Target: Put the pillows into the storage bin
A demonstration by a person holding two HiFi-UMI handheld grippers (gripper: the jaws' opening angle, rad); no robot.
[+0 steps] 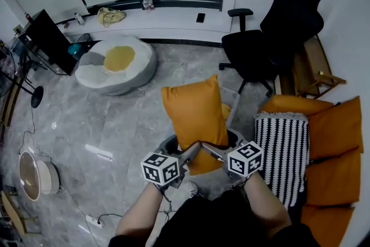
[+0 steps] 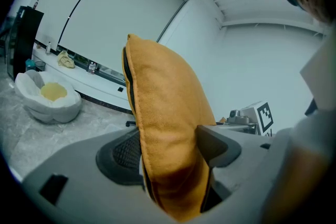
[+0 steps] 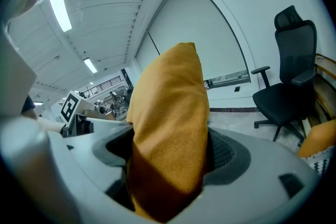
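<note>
1. Pillow (image 1: 193, 115), orange: held upright in front of the bin (image 1: 232, 94), which it partly hides; gripped along its lower edge from both sides.
2. Left gripper (image 2: 170, 155): jaws set wide and pressed onto the pillow's lower edge.
3. Right gripper (image 3: 168, 152): jaws likewise wide and clamped on the same pillow.
4. Striped pillow (image 1: 283, 147): laid right of the bin, beside orange cushions (image 1: 335, 130).
5. Chair (image 1: 272, 37), black: stood beyond the bin.
6. Beanbag (image 1: 115, 63): placed well left of the bin.

The orange pillow (image 1: 195, 115) at frame centre is matt, velvety cloth; the floor (image 1: 104, 124) at left is glossy grey marble-look stone; the striped fabric (image 1: 282, 147) at right looks ribbed and woven
</note>
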